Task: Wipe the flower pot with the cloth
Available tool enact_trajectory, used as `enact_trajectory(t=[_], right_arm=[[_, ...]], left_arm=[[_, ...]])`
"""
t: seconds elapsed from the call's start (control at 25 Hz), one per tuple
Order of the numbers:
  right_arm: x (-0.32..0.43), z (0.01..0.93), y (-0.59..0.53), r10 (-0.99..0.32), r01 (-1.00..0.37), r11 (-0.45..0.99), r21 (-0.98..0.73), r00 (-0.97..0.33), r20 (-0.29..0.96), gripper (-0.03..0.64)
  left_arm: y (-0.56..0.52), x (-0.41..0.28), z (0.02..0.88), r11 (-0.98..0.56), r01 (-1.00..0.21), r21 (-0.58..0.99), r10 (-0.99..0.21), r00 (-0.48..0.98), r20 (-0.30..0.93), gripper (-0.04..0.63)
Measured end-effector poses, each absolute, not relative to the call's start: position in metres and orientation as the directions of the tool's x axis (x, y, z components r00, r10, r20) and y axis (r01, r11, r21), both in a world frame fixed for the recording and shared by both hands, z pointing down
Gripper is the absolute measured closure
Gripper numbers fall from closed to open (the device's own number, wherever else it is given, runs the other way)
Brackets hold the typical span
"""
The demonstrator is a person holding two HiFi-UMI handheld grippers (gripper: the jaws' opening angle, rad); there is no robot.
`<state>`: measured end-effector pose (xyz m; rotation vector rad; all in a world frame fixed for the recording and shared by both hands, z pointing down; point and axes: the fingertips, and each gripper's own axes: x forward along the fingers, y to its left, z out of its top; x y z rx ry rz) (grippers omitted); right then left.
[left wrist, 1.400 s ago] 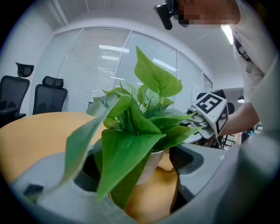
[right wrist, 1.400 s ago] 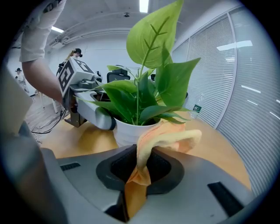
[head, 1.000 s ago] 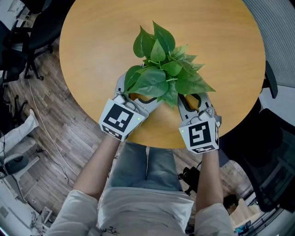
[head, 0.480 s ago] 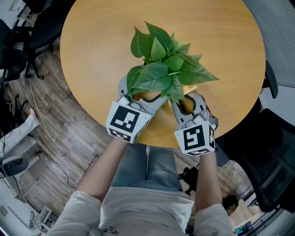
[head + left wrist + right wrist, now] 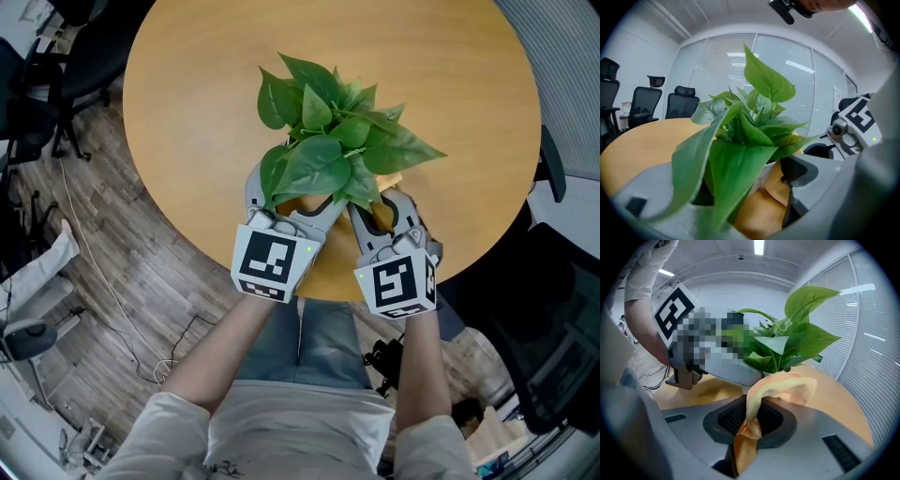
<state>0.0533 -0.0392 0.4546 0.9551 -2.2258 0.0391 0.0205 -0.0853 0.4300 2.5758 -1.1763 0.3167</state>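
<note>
Pressing the cloth (image 5: 783, 387), clenched in the right gripper (image 5: 384, 208), too hard could tip the flower pot (image 5: 765, 171) that the left gripper (image 5: 292, 208) clasps, or snag its leaves (image 5: 328, 141).

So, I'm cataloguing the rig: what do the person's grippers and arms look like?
The left gripper and right gripper are grey moulded plastic with dark ribbed pads; each carries a white cube with black square markers. The arms are bare below short, light beige sleeves.
</note>
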Motion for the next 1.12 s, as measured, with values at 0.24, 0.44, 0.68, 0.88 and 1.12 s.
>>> enact_trajectory(t=[0.24,0.44,0.68,0.88,1.12], right_arm=[[0.056,0.455,-0.039,-0.617,-0.652,0.73,0.207,-0.498,0.609,0.563],[0.062,0.455,-0.04,-0.615,-0.656,0.729,0.194,-0.505,0.606,0.563],[0.063,0.457,-0.04,-0.609,-0.656,0.733,0.181,-0.514,0.604,0.563],[0.062,0.456,-0.04,-0.602,-0.645,0.741,0.187,-0.515,0.61,0.563],[0.061,0.456,-0.04,-0.603,-0.645,0.741,0.185,-0.519,0.607,0.563]], left_arm=[[-0.082,0.021,0.429,-0.669,-0.721,0.184,-0.656,0.688,0.31,0.16],[-0.066,0.009,0.43,-0.758,-0.635,0.15,-0.568,0.756,0.325,0.158],[-0.075,-0.008,0.431,-0.842,-0.513,0.167,-0.445,0.836,0.323,0.158],[-0.076,0.002,0.421,-0.944,-0.302,0.135,-0.254,0.923,0.289,0.132],[-0.082,0.014,0.419,-0.971,-0.193,0.14,-0.15,0.952,0.268,0.118]])
